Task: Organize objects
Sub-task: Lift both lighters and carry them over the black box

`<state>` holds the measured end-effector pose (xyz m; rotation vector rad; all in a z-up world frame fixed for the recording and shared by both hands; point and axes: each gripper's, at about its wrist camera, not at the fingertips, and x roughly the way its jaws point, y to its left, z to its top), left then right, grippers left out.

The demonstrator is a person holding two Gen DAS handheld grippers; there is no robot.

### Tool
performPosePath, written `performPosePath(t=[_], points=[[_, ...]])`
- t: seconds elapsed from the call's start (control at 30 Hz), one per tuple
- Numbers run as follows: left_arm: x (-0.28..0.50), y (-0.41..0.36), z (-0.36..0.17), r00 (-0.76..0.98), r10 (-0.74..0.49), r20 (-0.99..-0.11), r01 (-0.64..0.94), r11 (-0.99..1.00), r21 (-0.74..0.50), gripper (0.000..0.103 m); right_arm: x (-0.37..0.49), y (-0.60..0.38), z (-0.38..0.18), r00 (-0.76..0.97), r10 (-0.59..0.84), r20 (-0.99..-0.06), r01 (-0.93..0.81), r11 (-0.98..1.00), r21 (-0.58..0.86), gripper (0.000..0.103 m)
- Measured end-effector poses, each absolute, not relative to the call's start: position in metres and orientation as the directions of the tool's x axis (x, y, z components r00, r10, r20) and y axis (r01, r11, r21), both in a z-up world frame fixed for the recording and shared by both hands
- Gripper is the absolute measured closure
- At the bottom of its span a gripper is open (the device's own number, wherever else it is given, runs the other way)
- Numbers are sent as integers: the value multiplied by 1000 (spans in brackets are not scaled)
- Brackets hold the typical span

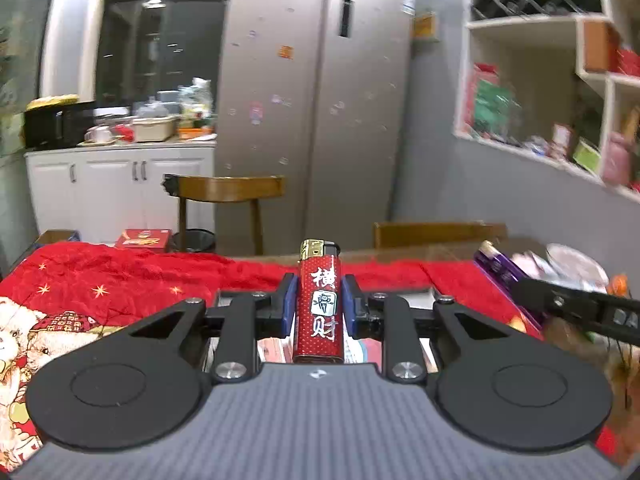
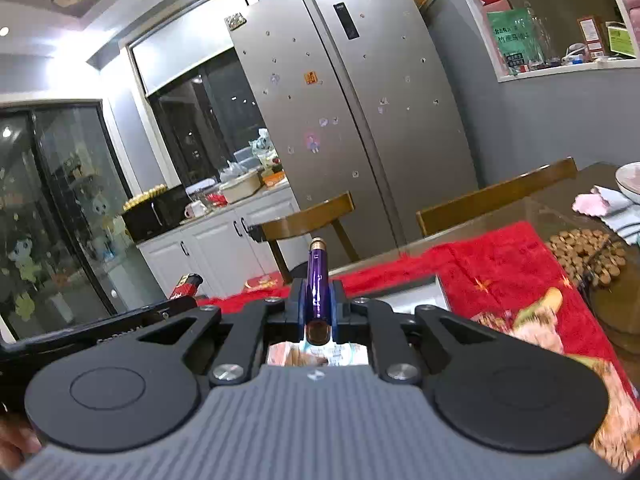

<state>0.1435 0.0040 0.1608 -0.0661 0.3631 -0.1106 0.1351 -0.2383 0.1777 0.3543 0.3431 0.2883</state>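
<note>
Left wrist view: the left gripper was clenched on a red lighter, held upright between the blue pads above the red cloth. The right gripper was seen at three o'clock. Right wrist view: the right gripper was clenched on a purple lighter, its gold tip pointed toward twelve o'clock. The red lighter was seen at nine o'clock, the wooden table at two o'clock.
</note>
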Motion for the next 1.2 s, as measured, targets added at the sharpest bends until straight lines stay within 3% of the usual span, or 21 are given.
performPosePath(t=[0.3,0.7,1.2], points=[[180,-38,182,954,-106,-280,92,994,-63,75,186,-254,179,899,344,-271,-192,866,463,89],[223,-71,157,945,-154,-287,144,988,-57,75,216,-268,148,877,366,-313,-189,860,474,89],[300,-85,73,793,-194,-577,173,981,-93,75,254,-256,86,807,336,-486,-97,887,452,89]])
